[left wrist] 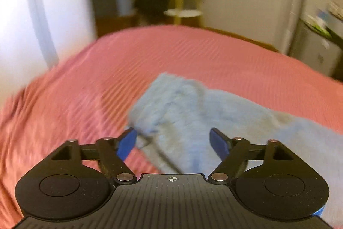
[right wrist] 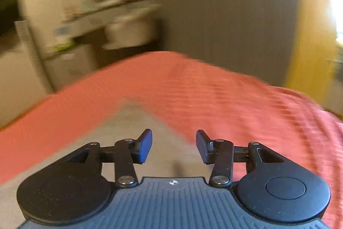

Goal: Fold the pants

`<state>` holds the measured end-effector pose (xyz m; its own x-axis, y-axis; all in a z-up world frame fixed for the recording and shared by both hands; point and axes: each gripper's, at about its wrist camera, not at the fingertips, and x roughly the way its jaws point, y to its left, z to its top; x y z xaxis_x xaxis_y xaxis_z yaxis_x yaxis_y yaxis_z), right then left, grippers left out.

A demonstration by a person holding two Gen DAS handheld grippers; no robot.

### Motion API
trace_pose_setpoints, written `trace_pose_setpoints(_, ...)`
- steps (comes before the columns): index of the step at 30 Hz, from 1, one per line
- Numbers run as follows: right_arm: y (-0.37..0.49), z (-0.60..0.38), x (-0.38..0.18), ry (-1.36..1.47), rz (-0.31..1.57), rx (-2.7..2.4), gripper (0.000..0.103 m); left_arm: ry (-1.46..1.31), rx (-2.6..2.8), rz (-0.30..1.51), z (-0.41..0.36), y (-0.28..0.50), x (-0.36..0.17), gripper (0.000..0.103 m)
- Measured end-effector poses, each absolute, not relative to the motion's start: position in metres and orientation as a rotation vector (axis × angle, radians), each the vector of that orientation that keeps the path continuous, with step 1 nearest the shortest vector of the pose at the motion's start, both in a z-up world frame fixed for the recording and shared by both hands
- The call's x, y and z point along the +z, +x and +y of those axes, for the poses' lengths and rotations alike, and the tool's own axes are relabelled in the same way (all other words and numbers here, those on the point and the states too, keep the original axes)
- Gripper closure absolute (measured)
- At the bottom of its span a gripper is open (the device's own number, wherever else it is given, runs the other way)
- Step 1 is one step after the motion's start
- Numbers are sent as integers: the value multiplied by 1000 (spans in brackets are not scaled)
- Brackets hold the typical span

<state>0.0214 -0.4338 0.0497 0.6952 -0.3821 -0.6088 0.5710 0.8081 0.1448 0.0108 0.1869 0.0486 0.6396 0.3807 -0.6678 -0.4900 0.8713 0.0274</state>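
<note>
Pale blue fuzzy pants (left wrist: 193,108) lie on a pink-red ribbed bedspread (left wrist: 90,83), with a bunched end at the far left. My left gripper (left wrist: 173,143) is open and empty, just above the near part of the pants. In the right wrist view a grey-blue strip of the pants (right wrist: 137,121) runs away from me over the bedspread (right wrist: 246,104). My right gripper (right wrist: 174,146) is open and empty, above that strip's right edge. Both views are motion-blurred.
Beyond the bed in the left wrist view stand a yellow side table (left wrist: 182,3), a dark round object (left wrist: 150,3) and a white cabinet (left wrist: 253,10). The right wrist view shows a cluttered desk (right wrist: 103,14), a grey wall and a yellow curtain (right wrist: 310,35).
</note>
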Motion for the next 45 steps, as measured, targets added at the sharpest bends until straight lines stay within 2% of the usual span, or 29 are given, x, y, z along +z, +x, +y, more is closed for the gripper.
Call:
trace_pose_setpoints(1,28,-418,52,334,602,-452,44,-138,451,707,174,14,48,15)
trace_pose_setpoints(3,45,-379,50,300,649,-268,37,-133,355,663,149,22,41,12)
trace_pose_setpoints(5,69,-336,38,260,746,-85,38,-133,306,643,125,38,29,12)
trace_pose_setpoints(9,111,-246,3,151,882,103,65,-170,251,694,84,81,-10,13)
trace_pose_setpoints(11,122,-215,-12,75,879,131,68,-154,253,703,69,105,-27,15)
trace_pose_setpoints(14,119,-190,-30,-167,779,195,66,-47,316,699,55,124,-46,15)
trace_pose_setpoints(17,117,-196,-40,-243,721,231,58,75,373,673,50,133,-65,6)
trace_pose_setpoints(18,119,-204,-41,-222,708,215,50,86,385,662,51,134,-69,5)
trace_pose_setpoints(19,123,-211,-42,-198,703,199,47,82,394,658,54,134,-68,5)
trace_pose_setpoints(23,134,-251,-44,-128,675,100,47,-15,520,679,77,134,-67,5)
trace_pose_setpoints(25,140,-280,-47,-77,673,-10,21,-77,581,707,90,133,-66,5)
trace_pose_setpoints(26,141,-295,-50,-29,677,-56,18,-118,601,712,97,132,-66,5)
trace_pose_setpoints(32,144,-352,-53,139,686,-468,19,-170,655,720,109,122,-63,6)
trace_pose_setpoints(35,133,-360,-50,201,731,-506,24,-163,599,728,96,116,-61,6)
trace_pose_setpoints(37,119,-372,-41,358,716,-447,33,-177,549,721,88,110,-55,7)
trace_pose_setpoints(38,109,-383,-36,485,701,-422,38,-188,516,713,83,106,-52,7)
trace_pose_setpoints(40,88,-408,-37,751,701,-346,62,-211,451,714,74,100,-47,7)
trace_pose_setpoints(43,69,-437,-55,1032,748,-292,76,-209,359,723,56,87,-40,7)
trace_pose_setpoints(45,44,-457,-68,1185,732,-288,82,-190,321,744,46,82,-38,7)
